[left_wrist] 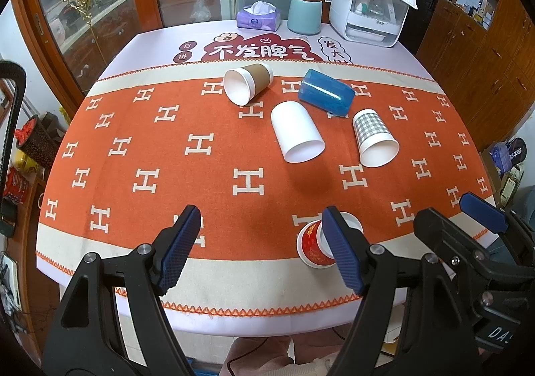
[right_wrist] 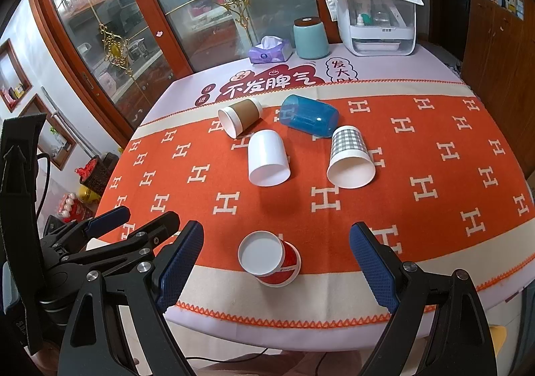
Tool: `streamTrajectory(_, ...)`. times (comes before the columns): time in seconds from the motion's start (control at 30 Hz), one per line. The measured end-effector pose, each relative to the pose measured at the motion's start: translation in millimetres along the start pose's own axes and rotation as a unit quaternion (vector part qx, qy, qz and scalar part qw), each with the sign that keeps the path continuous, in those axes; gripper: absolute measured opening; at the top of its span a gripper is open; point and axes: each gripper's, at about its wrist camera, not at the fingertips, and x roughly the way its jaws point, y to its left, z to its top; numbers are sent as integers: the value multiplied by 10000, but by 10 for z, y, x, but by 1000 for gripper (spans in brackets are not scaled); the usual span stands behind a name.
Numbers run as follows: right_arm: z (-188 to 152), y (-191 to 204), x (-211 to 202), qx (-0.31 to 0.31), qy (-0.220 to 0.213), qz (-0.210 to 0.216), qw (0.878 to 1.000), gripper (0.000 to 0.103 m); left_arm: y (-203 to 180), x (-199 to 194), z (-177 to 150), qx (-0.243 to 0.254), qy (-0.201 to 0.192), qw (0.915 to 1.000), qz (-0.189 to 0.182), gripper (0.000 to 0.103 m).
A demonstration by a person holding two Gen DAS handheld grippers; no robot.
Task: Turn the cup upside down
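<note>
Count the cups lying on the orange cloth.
5: brown-sleeved cup far left, blue cup far centre, white cup in the middle, checked cup to its right, red cup at the near edge. None seem hidden.

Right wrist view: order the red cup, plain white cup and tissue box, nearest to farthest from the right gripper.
From the right gripper:
1. Red cup, between the open fingers, near table edge.
2. Plain white cup, on its side, mid-table, slightly left.
3. Tissue box, far edge, beside the teal canister.
</note>
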Motion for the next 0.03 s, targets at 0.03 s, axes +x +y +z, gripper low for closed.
streamTrajectory(0.03, 7, -2, 7, 4, 8, 1, 10000, 90, 1, 5, -1, -2, 8, 10000, 4, 73)
